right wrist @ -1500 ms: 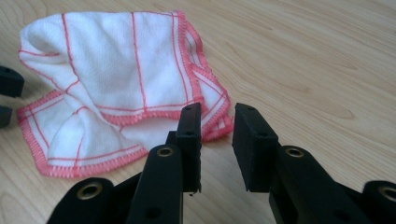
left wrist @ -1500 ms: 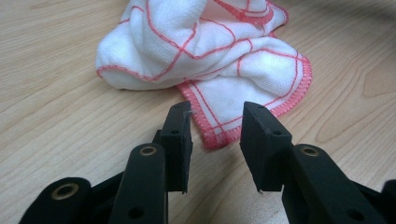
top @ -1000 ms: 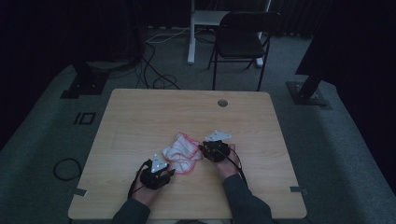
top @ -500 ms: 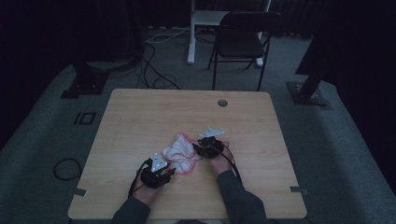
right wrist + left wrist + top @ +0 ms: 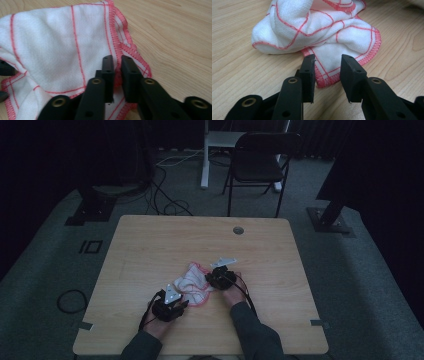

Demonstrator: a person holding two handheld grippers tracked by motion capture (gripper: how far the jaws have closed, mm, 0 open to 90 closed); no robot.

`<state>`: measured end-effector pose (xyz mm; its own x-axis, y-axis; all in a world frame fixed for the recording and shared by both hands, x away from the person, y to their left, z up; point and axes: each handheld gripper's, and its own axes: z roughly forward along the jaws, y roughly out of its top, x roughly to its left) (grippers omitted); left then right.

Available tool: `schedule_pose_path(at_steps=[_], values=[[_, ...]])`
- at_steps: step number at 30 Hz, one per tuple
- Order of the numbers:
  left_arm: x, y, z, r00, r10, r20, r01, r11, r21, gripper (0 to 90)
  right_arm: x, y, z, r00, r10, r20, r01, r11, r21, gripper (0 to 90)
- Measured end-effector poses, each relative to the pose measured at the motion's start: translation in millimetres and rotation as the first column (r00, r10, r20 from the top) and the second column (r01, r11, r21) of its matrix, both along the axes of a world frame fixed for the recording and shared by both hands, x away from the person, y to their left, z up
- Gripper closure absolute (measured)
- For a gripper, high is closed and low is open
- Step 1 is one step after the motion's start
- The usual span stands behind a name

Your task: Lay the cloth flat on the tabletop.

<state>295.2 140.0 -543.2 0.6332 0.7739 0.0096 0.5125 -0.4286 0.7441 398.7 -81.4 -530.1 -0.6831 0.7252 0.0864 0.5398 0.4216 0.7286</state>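
Observation:
A white cloth with red hem and red grid lines lies bunched on the wooden table, near its front middle. My left gripper sits at the cloth's near left corner. In the left gripper view the cloth is heaped ahead, and the left gripper stands open with the red-hemmed corner lying between its jaws. My right gripper is at the cloth's right side. In the right gripper view the right gripper is shut on the red hem of the cloth.
A round cable hole sits in the table's far right part. Behind the table stand a black folding chair and a white post. Cables lie on the floor, with a loop at the left.
My right gripper has slid left onto the cloth's right edge, and the cloth has bunched up towards the left. The left gripper has hardly moved.

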Motion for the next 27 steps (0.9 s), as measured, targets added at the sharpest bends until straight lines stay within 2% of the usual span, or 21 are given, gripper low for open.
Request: schedule_pose_path(at_steps=[9,27], values=[[1.0,3.1,0.2,0.9999,0.011,-0.012,-0.011,0.9999,-0.006,70.7,0.3,-4.9,5.1,0.9994,-0.027,0.021,0.027,1.000,-0.012,87.5],[6.2,19.3,1.5,0.9955,0.093,-0.018,-0.093,0.9957,0.000,74.2,4.5,-28.7,15.0,0.9955,-0.078,0.053,0.080,0.996,-0.026,87.9]])
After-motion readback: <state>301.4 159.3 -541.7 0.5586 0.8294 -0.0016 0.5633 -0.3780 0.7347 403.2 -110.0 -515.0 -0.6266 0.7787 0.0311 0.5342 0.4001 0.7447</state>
